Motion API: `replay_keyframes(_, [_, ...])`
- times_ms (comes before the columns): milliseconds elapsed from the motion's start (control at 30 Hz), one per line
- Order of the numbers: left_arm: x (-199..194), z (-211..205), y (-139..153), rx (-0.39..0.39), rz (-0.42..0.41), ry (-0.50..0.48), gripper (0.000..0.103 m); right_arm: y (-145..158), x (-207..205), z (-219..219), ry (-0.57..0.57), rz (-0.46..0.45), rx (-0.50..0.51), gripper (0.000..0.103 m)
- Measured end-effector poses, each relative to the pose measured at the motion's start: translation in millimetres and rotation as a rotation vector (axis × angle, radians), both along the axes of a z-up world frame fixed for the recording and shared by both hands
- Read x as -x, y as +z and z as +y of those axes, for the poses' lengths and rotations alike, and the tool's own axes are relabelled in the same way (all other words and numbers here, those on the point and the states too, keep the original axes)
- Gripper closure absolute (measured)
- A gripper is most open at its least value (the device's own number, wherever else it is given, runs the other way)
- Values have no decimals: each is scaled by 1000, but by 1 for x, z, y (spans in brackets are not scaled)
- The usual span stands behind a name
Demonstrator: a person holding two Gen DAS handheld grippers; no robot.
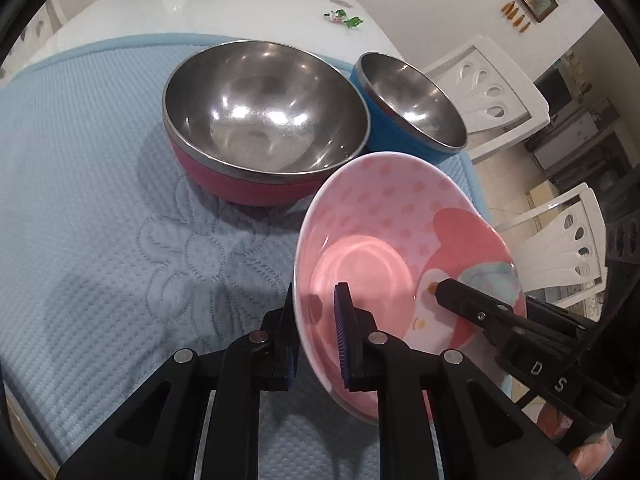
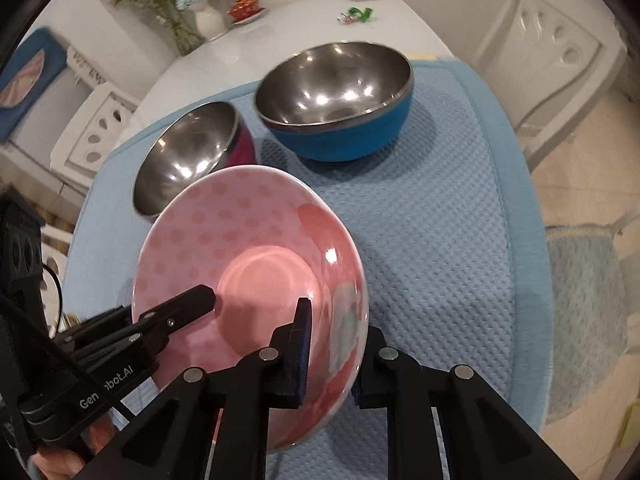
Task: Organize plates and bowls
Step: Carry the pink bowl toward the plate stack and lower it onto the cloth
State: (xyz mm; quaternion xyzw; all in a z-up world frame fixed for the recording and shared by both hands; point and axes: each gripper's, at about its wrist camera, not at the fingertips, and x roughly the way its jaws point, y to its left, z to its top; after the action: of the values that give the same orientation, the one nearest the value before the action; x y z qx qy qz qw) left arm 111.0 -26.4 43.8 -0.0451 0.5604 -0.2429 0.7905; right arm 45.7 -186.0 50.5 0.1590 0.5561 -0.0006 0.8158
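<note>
Both grippers, left gripper (image 1: 316,316) and right gripper (image 2: 334,334), clamp their jaws on opposite rims of the pink plate (image 1: 384,216). It is tilted above the blue mat (image 1: 100,200). The red bowl (image 1: 260,120) and blue bowl (image 1: 408,104) stand unstacked, so sorting has barely begun.

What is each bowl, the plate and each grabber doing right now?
Pink plate: tilted, gripped on opposite rims by both grippers.
Red bowl: upright on the blue mat, empty.
Blue bowl: upright on the mat, empty, beside the red bowl.
Left gripper: shut on the plate's rim.
Right gripper: shut on the plate's rim.
</note>
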Motion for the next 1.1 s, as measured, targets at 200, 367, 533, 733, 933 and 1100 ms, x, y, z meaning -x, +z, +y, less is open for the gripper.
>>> replay_keyframes(200, [17,13,14,20,-7,5,90,15,17,5,12,-8,-6,88])
replay_keyframes(367, [43,31,36,19,-31,6,90,35,38,14,23,-20,-41,88])
replay_keyframes(533, [74,48,52,12,-57,13,90,52,62,30,33,-20,-79,88])
replay_keyframes(733, [102,64,51,-10,-38,45,90,50,86,53,59,37,-104,87])
replay_keyframes(933, [125,75,34,-21,17,70,90,33,100,61,71,99,-127,86])
replay_keyframes(1100, [135,71,22,-13,46,62,90,25,106,54,43,124,-131,85])
